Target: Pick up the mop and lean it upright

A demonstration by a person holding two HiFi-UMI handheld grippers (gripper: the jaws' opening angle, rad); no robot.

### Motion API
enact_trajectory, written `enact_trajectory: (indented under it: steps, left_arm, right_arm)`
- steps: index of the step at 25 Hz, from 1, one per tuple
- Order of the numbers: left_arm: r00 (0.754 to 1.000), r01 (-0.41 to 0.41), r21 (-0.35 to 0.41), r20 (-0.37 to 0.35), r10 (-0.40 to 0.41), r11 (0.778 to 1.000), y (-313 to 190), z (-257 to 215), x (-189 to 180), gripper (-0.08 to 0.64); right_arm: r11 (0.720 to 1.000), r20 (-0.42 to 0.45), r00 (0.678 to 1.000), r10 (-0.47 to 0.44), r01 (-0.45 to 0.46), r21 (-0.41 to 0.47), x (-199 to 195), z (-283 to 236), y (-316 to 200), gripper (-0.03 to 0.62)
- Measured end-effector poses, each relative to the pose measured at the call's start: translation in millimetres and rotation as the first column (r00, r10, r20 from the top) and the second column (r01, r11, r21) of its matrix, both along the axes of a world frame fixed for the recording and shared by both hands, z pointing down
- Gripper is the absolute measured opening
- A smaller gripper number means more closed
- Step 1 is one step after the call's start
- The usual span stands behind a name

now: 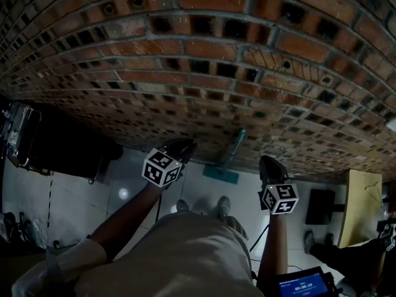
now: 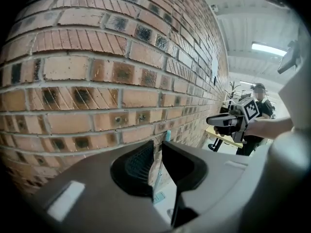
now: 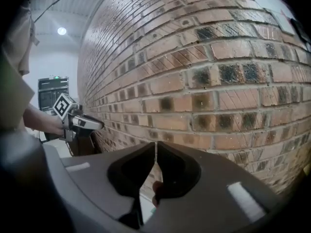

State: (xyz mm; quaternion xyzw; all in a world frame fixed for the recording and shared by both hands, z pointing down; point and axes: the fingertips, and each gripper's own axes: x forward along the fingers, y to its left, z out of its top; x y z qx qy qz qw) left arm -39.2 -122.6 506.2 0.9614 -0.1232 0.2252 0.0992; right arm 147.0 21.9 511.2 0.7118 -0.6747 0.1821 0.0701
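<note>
The mop stands upright against the brick wall (image 1: 204, 54): its teal handle (image 1: 236, 145) leans on the bricks and its teal head (image 1: 221, 175) rests on the white floor. In the left gripper view the mop handle (image 2: 160, 171) shows through the gap between the jaws, farther off. My left gripper (image 1: 183, 146) (image 2: 158, 144) hangs left of the mop, apart from it, its jaws a narrow gap apart and empty. Right of the mop, my right gripper (image 1: 271, 164) (image 3: 155, 145) is shut with nothing in it.
The brick wall runs close ahead of both grippers. A dark cart (image 1: 59, 150) stands at the left on the floor. At the right are a yellow table (image 1: 361, 206) and a black box (image 1: 320, 206). My feet (image 1: 223, 206) are just behind the mop head.
</note>
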Motion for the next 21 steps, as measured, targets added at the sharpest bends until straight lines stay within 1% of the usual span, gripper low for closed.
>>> enact_trajectory:
  steps: [3, 7, 13, 17, 21]
  left_arm:
    - [1.0, -0.026, -0.004, 0.009, 0.026, 1.0, -3, 4, -5, 0.075]
    - [0.999, -0.048, -0.013, 0.013, 0.048, 0.999, -6, 9, -5, 0.074]
    - [0.996, -0.086, -0.027, 0.021, 0.086, 0.996, 1, 17, 5, 0.074]
    - [0.994, -0.103, -0.032, 0.026, 0.104, 0.994, 7, 20, 18, 0.072]
    - [0.992, -0.122, -0.016, 0.038, 0.123, 0.992, 13, 21, 36, 0.072]
  right_arm:
    - [1.0, -0.02, 1.0, 0.023, -0.022, 0.015, -7, -5, -3, 0.002]
    - [0.999, -0.045, 0.998, 0.047, -0.047, 0.013, -11, -5, -1, 0.002]
    - [0.998, -0.034, 0.998, 0.054, -0.055, -0.021, -12, 6, 9, 0.002]
    - [0.998, -0.025, 0.999, 0.036, -0.037, -0.041, -9, 13, 13, 0.002]
    - [0.999, -0.032, 0.999, 0.004, -0.005, -0.05, -2, 16, 13, 0.002]
